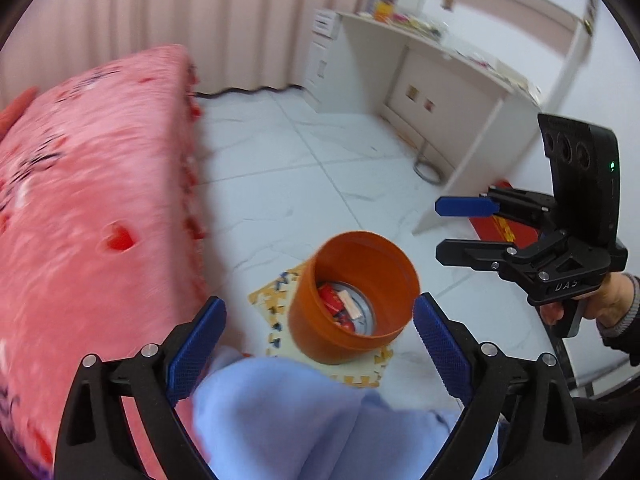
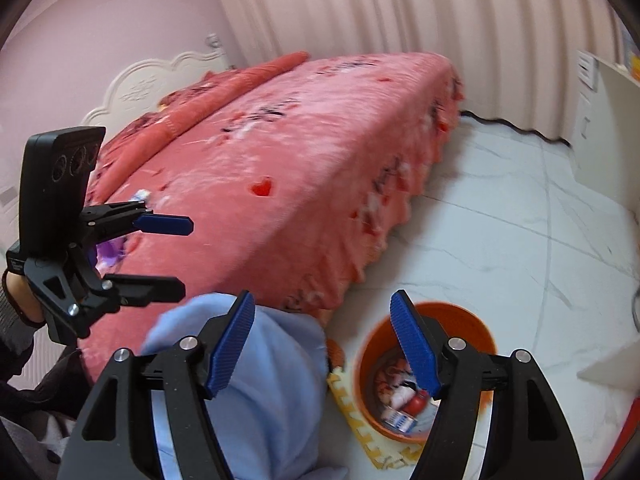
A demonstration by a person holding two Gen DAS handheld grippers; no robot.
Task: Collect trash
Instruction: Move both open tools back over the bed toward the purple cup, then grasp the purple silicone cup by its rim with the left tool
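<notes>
A white marble-look tiled floor (image 1: 320, 152) fills the room between a bed (image 2: 280, 168) under a pink fleece cover with red hearts and a white table (image 1: 452, 92) whose top and shelves carry blurred, colourful clutter. Pale pleated curtains (image 2: 420, 20) hang behind the bed, and a white scalloped headboard (image 2: 140, 88) stands against the pink wall.

An orange bin (image 1: 352, 300) stands on a yellow foam puzzle mat (image 1: 276, 320) on the floor, just beside the bed's corner. Inside lies trash (image 1: 340, 304): red wrappers and pale scraps.

The left hand-held gripper (image 1: 320, 336) hangs above the bin with its blue pads spread wide and nothing between them. The right hand-held gripper (image 2: 324, 344) is partly open and also empty, the bin showing behind its right finger. A light blue cloth (image 2: 256, 380) lies below both.
</notes>
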